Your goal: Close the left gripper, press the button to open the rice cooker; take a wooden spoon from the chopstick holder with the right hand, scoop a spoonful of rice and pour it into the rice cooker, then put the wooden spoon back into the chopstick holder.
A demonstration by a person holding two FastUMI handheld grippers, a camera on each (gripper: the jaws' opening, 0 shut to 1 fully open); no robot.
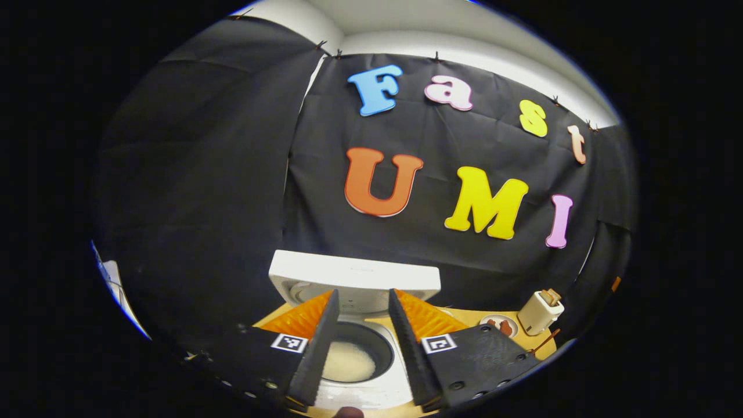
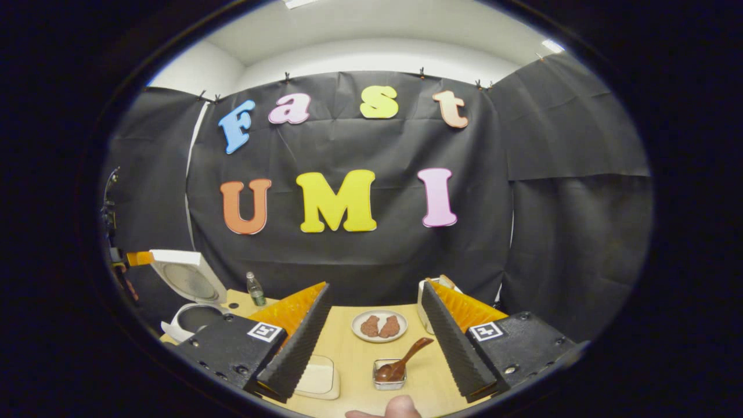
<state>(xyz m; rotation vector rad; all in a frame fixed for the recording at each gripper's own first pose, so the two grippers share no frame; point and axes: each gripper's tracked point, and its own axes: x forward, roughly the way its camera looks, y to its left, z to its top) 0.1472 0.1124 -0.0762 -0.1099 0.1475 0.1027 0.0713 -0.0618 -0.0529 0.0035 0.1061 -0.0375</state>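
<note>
White rice (image 1: 348, 361) in open rice cooker (image 1: 355, 348); wooden spoon (image 2: 400, 363) in small dish (image 2: 389, 374).

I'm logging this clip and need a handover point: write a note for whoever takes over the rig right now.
Left gripper: open, empty, above the open rice cooker.
Right gripper: open, empty, above the table.
Rice cooker lid is up; rice lies in the pot.
Wooden spoon rests with its bowl in the small clear container, handle tilted up and to the right.
Chopstick holder stands behind the plate.
Done: lid opened. Whether this rice came from a scoop, I cannot tell.
Left: at least return the spoon to the holder.
</note>
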